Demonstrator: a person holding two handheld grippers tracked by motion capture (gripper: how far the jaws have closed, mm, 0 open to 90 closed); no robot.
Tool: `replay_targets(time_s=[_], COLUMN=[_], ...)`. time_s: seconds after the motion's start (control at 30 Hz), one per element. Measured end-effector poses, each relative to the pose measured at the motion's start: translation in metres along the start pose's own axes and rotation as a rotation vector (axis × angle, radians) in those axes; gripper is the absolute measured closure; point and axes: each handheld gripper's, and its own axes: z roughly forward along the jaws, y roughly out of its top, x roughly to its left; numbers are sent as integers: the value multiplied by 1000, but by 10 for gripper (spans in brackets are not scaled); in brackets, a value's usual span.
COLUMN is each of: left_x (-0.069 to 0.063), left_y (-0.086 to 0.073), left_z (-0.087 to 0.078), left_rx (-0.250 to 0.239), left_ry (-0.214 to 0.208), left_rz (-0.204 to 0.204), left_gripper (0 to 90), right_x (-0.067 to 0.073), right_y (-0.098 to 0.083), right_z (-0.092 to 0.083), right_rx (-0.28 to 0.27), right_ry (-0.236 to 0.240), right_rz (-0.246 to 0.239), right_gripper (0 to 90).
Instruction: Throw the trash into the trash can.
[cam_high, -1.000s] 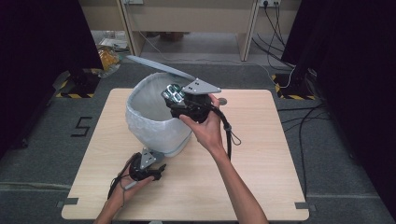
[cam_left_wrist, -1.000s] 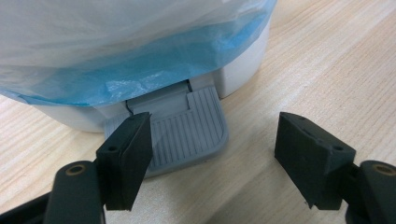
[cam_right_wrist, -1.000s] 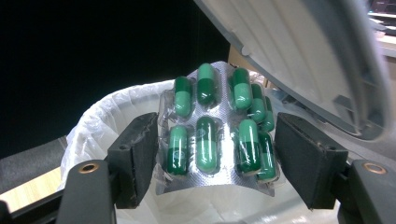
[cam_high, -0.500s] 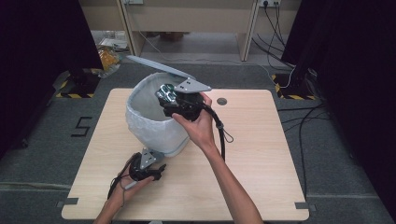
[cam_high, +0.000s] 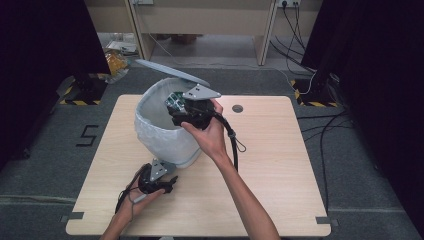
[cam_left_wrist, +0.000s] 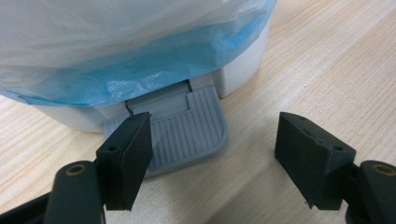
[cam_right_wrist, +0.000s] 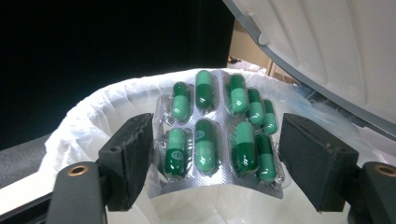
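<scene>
1. High view — we see the right gripper (cam_high: 176, 106) held over the mouth of the white bin (cam_high: 160, 135), whose grey lid (cam_high: 170, 72) stands raised. The left gripper (cam_high: 167, 184) sits low at the bin's foot on the table (cam_high: 280, 165).

2. Left gripper view — our jaws stand apart, gripping nothing. The left jaw rests on the grey pedal (cam_left_wrist: 187, 128) at its left edge; the right jaw is well clear of it, over bare wood. The blue-edged bin liner (cam_left_wrist: 140, 79) hangs just beyond.

3. Right gripper view — the blister pack (cam_right_wrist: 217, 130) of green capsules sits between the jaws, over the bin's mouth. These jaws have just been opening; the left pad looks to touch the foil, the right stands off it.
</scene>
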Motion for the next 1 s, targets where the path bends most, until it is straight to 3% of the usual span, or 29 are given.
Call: replay_targets(time_s=[0.27,0.73,1.0], left_x=[0,0,0], left_y=[0,0,0], left_z=[0,0,0], left_rx=[0,0,0], left_ry=[-1,-1,0], left_rz=[0,0,-1], left_gripper=[270,270,270], right_x=[0,-3,-3], right_y=[-2,0,1], right_z=[4,-1,-11], right_rx=[32,7,12], right_ry=[-9,5,17], right_rz=[-34,-4,-14], right_gripper=[222,173,179])
